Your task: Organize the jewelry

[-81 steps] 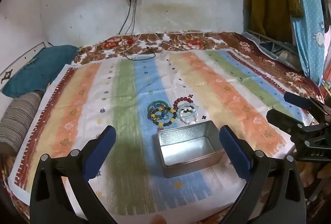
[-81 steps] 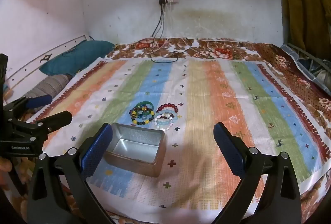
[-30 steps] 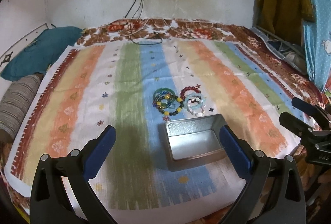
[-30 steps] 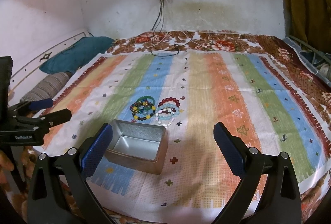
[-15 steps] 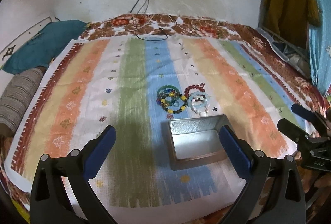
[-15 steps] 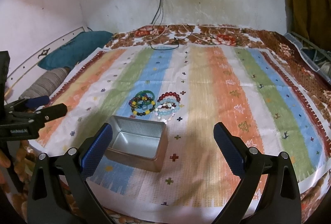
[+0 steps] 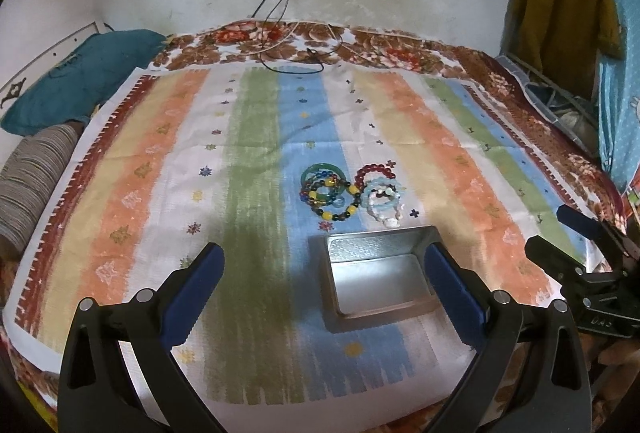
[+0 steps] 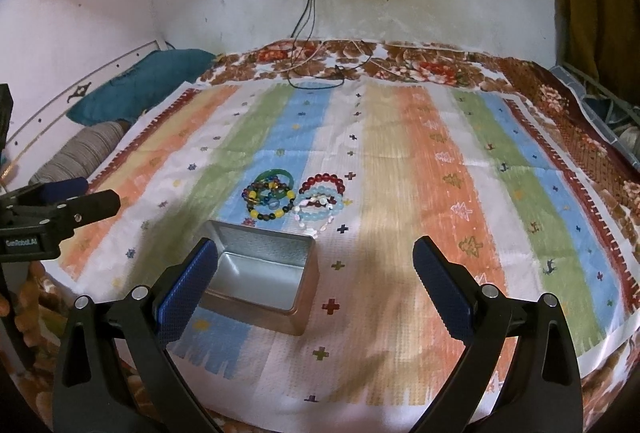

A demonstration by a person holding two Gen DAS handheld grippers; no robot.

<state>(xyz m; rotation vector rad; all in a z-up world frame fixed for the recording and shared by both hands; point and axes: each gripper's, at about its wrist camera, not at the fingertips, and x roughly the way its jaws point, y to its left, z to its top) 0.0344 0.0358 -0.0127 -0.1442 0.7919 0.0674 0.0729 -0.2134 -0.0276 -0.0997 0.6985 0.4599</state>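
- Both grippers have crept forward over the bed since a few seconds back, so the tin and the beads sit a bit closer in both views now; nothing on the cloth has shifted.
- striped cloth [image 7: 256, 161] covers most of the bed and is the biggest thing here, with the metal tin [image 7: 378, 275] sitting open and empty on its near part, on the blue stripe.
- left gripper [image 7: 322, 287] hangs above the cloth just this side of the tin, fingers spread wide, holding nothing.
- right gripper [image 8: 314, 287] is the same deal, spread wide and empty, with the tin [image 8: 260, 279] by its left finger.
- bracelets [image 7: 350, 195] lie in a little heap just beyond the tin's far wall, not in it; green and multicolour ones on the left, red, pale blue and white ones on the right, some overlapping. Same pile from the right wrist [image 8: 294, 199].
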